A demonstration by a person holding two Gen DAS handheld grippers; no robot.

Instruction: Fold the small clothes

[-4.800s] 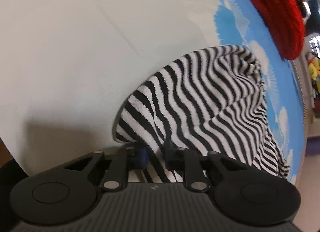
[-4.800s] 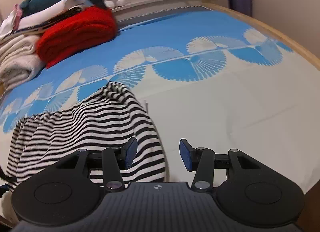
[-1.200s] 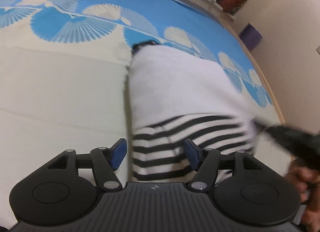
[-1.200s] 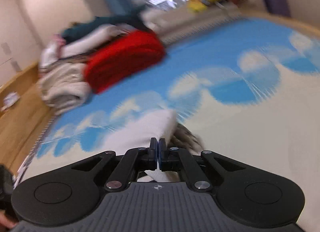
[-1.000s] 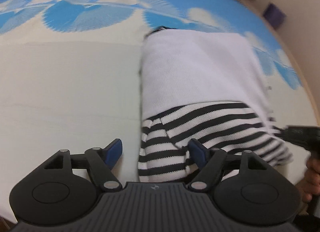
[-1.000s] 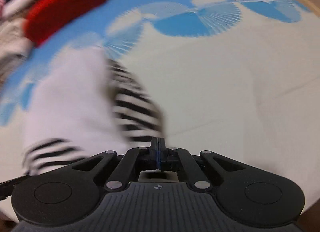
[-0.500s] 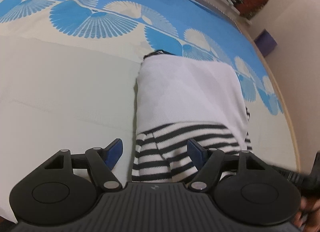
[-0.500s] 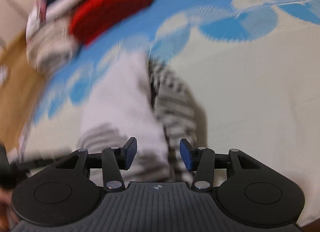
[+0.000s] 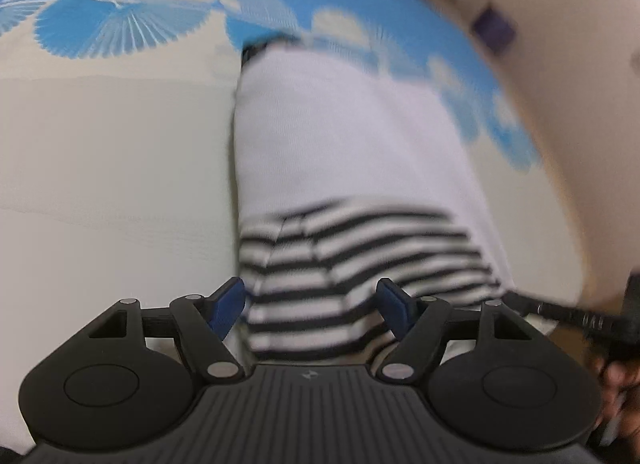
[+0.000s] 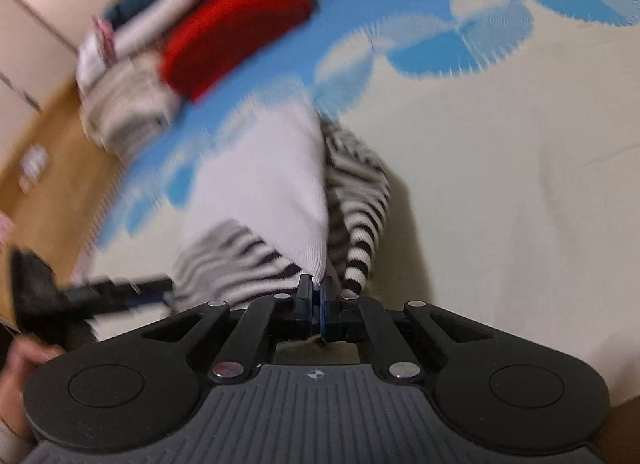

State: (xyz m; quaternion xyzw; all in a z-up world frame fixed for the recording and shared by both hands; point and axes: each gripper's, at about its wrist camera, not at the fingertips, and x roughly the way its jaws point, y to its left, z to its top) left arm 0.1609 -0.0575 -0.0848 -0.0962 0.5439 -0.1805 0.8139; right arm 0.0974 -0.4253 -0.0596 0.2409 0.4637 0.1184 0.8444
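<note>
A small garment with black and white stripes point(image 9: 360, 264) lies on the bed, its white inner side point(image 9: 340, 135) folded over the top. My left gripper point(image 9: 312, 306) is open, its blue pads on either side of the striped near edge. In the right wrist view my right gripper point(image 10: 316, 296) is shut on the near corner of the garment's white layer point(image 10: 280, 183); striped cloth point(image 10: 360, 199) bunches to the right. The other gripper shows at the left point(image 10: 100, 292).
The bedspread is cream with blue fan prints point(image 9: 112, 23). A red folded knit point(image 10: 236, 27) and a pile of pale clothes point(image 10: 128, 103) lie at the far side. A wooden floor point(image 10: 48, 183) shows beyond the bed's edge. Both views are motion blurred.
My right gripper was open half a second ago and has shut on the garment's white corner. My left gripper stays open over the striped edge and has shifted slightly.
</note>
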